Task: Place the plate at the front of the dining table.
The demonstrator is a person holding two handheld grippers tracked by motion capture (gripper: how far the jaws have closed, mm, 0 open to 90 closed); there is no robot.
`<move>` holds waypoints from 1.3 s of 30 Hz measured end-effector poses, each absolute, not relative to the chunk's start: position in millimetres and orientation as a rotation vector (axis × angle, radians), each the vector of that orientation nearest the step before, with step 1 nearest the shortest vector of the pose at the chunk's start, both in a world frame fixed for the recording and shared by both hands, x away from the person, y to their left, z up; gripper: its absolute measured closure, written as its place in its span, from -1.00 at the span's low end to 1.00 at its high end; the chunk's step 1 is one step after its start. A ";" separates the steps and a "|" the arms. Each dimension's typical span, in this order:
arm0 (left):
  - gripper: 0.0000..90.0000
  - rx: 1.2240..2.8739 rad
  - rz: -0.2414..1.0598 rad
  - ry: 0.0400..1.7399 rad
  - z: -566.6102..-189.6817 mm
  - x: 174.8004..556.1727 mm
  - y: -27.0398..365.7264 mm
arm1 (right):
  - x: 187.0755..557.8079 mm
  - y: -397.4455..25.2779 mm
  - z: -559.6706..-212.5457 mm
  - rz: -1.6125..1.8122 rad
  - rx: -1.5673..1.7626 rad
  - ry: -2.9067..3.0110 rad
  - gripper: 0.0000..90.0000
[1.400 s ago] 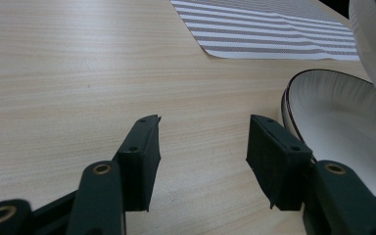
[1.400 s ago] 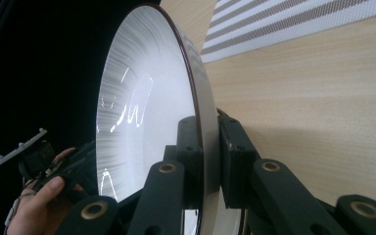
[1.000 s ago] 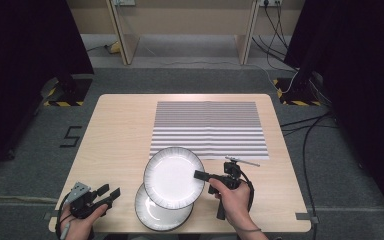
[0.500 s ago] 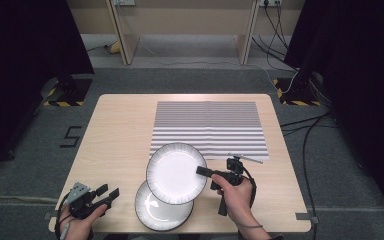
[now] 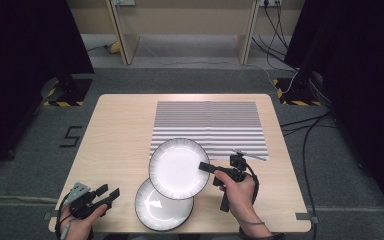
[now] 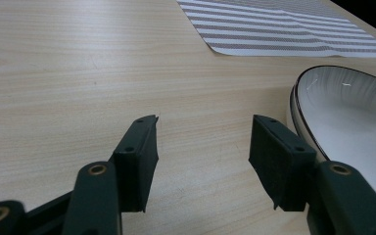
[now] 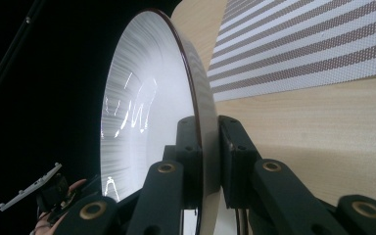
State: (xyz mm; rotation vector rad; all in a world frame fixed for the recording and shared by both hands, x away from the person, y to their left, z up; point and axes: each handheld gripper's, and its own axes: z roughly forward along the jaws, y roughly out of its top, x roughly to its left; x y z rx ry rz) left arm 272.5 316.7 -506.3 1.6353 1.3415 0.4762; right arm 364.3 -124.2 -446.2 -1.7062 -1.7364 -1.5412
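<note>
Fingers of my left gripper [image 5: 111, 194] stood apart, holding nothing, low over the pale wooden bench [image 5: 120, 130] near its front left corner. Just right of them lay a white round plate with a dark rim [image 5: 160, 210]. My right gripper [image 5: 203, 166] clamped a second white dark-rimmed plate [image 5: 177, 167] by its edge, overlapping the first, beside the grey striped placemat [image 5: 210, 120].

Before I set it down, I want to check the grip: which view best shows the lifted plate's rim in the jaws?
The right gripper view: the lifted plate stands edge-on, its rim pinched between the right hand-held gripper jaws. The high view shows the plate whole but the pinch small. The left gripper view catches a sliver at its top right corner.
</note>
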 end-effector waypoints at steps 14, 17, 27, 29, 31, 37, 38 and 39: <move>-0.04 1.640 0.469 1.337 -506.4 273.2 315.5 | 372.4 -133.9 -438.7 -1.571 -1.736 -1.703 0.79; -0.04 1.639 0.474 1.337 -506.0 273.1 316.9 | 373.3 -135.4 -436.8 -1.577 -1.740 -1.706 0.79; -0.04 1.635 0.490 1.350 -505.5 273.4 322.2 | 379.1 -145.0 -430.5 -1.601 -1.765 -1.691 0.79; -0.04 1.632 0.492 1.353 -505.3 273.5 322.7 | 380.2 -146.9 -429.1 -1.600 -1.771 -1.692 0.79; -0.04 1.633 0.492 1.353 -505.5 273.8 322.6 | 381.1 -148.1 -428.2 -1.604 -1.773 -1.697 0.79; -0.04 1.631 0.492 1.352 -505.1 273.9 323.3 | 382.7 -151.4 -425.1 -1.603 -1.786 -1.706 0.78; -0.04 1.631 0.493 1.352 -505.1 273.9 323.5 | 383.0 -151.6 -424.6 -1.601 -1.788 -1.707 0.78; -0.04 1.631 0.492 1.352 -504.9 274.0 323.7 | 383.2 -151.7 -424.6 -1.602 -1.788 -1.708 0.78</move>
